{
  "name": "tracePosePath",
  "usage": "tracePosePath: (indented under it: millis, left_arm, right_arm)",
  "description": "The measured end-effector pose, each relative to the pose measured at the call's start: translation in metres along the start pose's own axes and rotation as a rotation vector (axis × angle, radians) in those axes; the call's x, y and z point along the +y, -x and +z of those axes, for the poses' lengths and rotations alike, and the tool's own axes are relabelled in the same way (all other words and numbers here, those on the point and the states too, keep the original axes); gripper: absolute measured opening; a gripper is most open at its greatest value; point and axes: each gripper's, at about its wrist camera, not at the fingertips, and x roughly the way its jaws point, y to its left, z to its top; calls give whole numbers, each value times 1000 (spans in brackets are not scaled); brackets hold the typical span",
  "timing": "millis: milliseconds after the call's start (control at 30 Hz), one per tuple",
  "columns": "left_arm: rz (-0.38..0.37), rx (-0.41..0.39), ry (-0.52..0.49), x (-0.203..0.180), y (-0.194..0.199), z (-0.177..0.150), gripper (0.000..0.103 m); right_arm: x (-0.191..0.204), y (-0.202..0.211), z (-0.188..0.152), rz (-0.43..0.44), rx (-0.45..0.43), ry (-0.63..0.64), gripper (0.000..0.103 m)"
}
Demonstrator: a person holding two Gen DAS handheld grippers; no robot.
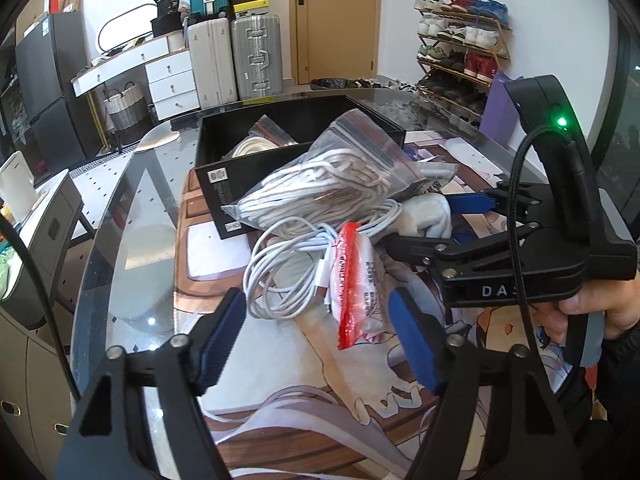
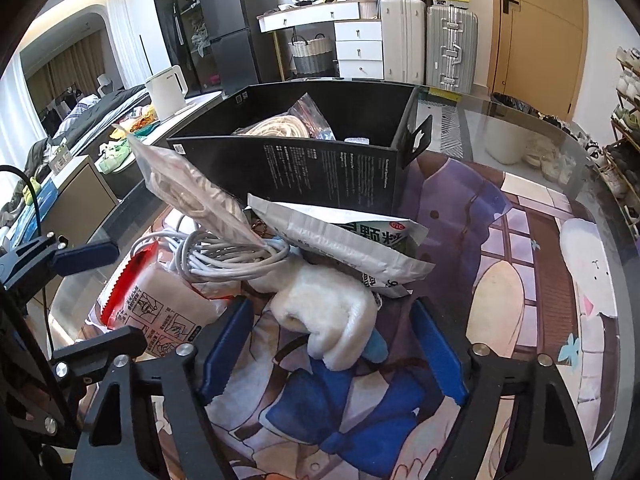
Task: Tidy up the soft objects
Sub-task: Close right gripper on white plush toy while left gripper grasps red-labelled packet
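We see our right hand-held gripper [image 2: 334, 350] spread open around a white plush [image 2: 328, 312], lower centre, below the black box [image 2: 320, 168].

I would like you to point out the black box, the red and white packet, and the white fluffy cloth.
black box [image 2: 320, 172]: right wrist view, on its printed front wall.
red and white packet [image 1: 358, 280]: left wrist view, on its middle.
white fluffy cloth [image 2: 332, 312]: right wrist view, on its top fold.
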Motion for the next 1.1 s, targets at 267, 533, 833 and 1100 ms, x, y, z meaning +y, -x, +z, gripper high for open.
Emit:
tracePosePath:
  millis: [267,533,833,1100]
  left_arm:
    - [-50,13,-33,-9,-2,0,49]
    - [-96,37,-38,-15,-5,2,26]
    - [-121,41,-43,-19,-3,1,21]
    - [-135,27,-37,-18,3,1,20]
  right_arm:
    - [2,-3,-1,24,10,1,64]
    - [3,-4,-1,42,11,-5,50]
    - [2,1,-5,64,-2,-5,38]
    - [5,12,-10,66,-18,7,34]
